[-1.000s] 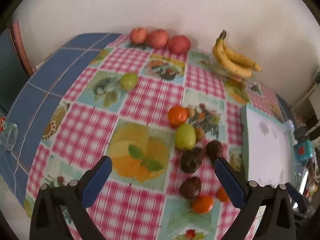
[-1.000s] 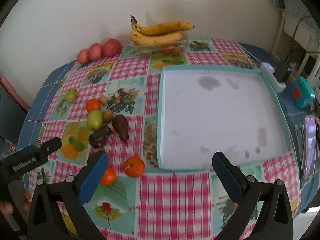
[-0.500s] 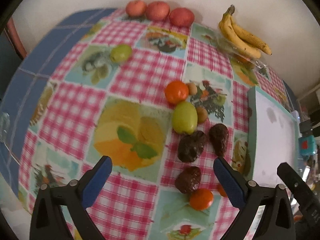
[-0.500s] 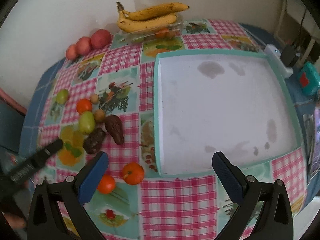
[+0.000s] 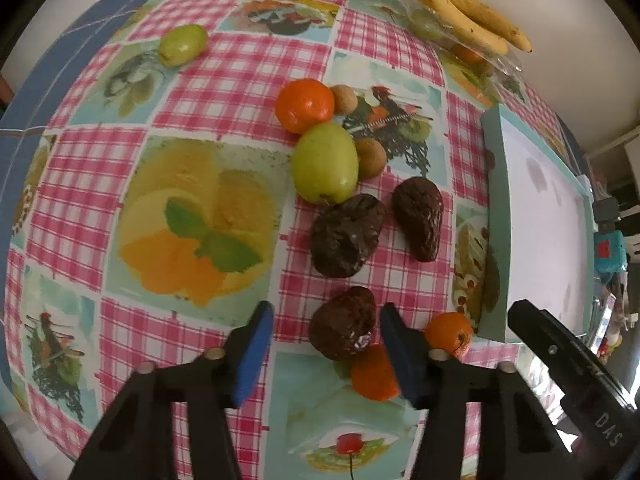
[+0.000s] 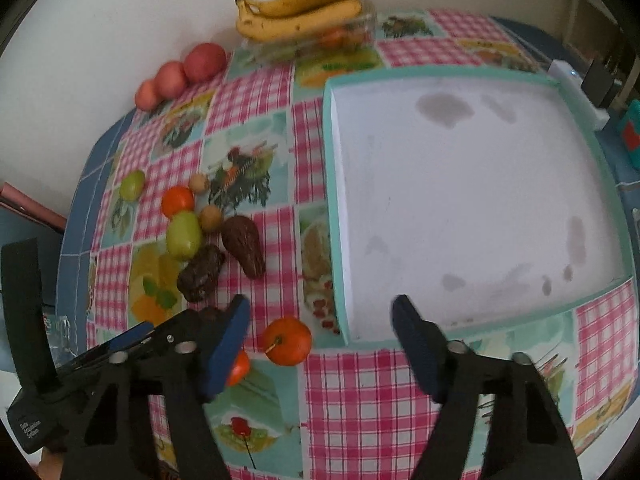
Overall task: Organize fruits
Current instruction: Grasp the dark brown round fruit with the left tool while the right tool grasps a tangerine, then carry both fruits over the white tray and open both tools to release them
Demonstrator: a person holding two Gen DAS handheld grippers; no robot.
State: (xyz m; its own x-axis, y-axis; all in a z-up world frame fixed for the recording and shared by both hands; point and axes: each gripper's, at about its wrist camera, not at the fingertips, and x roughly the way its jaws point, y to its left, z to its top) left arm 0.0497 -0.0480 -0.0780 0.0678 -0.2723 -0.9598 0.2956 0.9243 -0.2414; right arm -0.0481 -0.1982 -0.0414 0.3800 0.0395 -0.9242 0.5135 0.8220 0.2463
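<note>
My left gripper (image 5: pixel 326 346) points down at the table. Its jaws are closing around a dark wrinkled fruit (image 5: pixel 344 324), and the blue pads stand a little off it on both sides. My right gripper (image 6: pixel 320 340) is also closing. A tangerine (image 6: pixel 288 340) lies between its pads, nearer the left one and untouched. A second tangerine (image 6: pixel 239 368) is half hidden behind that left finger. Two more dark fruits (image 5: pixel 346 236), a green fruit (image 5: pixel 325 163), another tangerine (image 5: pixel 305 105) and small brown fruits (image 5: pixel 370 158) lie grouped further back.
A white tray with a teal rim (image 6: pixel 332 220) sits right of the fruit. Bananas (image 6: pixel 300 12) on a clear box and three red apples (image 6: pixel 180 74) line the back wall. A lone green fruit (image 5: pixel 182 44) lies far left. Small gadgets (image 6: pixel 576 88) crowd the right edge.
Both grippers have sunk and tipped toward the table, and their jaws have narrowed. The left now straddles the near dark fruit, the right the tangerine.
</note>
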